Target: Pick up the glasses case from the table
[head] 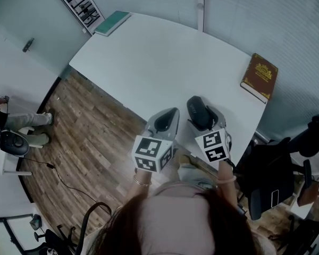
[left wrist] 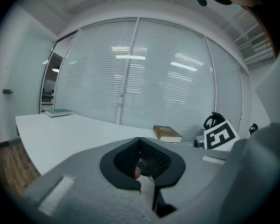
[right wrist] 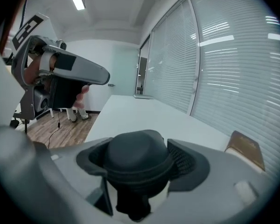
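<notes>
The glasses case (head: 199, 112) is dark, rounded and oblong. My right gripper (head: 203, 116) is shut on it above the near edge of the white table (head: 159, 62). In the right gripper view the case (right wrist: 137, 157) bulges up between the two black pads and fills the right gripper (right wrist: 140, 174). My left gripper (head: 166, 121) hangs just left of it, at about the same height. In the left gripper view the left gripper (left wrist: 144, 167) has its pads together with nothing held.
A brown book (head: 259, 77) lies at the table's far right corner, and a green book (head: 112, 22) at its far left corner. A black office chair (head: 271, 179) stands at the right. A person's legs (head: 26, 122) show on the wooden floor at the left.
</notes>
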### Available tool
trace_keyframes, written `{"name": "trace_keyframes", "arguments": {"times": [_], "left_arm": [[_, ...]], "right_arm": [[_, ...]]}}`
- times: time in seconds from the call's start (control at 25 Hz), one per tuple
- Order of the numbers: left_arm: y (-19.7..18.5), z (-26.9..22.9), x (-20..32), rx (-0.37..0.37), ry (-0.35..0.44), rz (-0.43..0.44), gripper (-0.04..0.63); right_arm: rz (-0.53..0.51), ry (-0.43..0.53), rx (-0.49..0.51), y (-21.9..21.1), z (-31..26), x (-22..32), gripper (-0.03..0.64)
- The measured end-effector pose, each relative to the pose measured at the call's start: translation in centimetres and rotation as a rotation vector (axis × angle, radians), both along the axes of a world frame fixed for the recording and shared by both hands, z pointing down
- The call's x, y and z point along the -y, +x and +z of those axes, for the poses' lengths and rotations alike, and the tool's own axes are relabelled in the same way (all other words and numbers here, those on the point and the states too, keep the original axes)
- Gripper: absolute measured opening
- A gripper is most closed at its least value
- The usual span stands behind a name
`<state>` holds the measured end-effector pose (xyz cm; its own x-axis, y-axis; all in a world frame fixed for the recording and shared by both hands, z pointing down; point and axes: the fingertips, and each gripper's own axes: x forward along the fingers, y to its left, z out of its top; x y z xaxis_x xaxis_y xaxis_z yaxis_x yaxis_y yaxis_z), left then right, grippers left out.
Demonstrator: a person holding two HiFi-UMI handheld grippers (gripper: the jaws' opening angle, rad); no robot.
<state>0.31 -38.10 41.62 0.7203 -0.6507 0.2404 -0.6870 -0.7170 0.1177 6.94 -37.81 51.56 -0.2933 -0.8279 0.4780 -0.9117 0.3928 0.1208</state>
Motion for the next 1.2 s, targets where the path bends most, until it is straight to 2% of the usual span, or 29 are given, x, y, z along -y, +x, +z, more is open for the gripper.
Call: {"name": "trace_keyframes", "arguments": {"times": [0.6, 1.2], "left_arm": [[-1.3, -1.5, -4.6, -0.017, 0.042, -0.030, 0.005], [-4.6, -2.8, -10.2, -0.041, 0.078, -0.054, 0.005]], "right_arm": [[0.014, 0.117, 0.019, 0.0, -4.2, -3.8, 0.350], [0.023, 0.234, -0.018, -2.8, -7.6, -9.0, 0.347]]}}
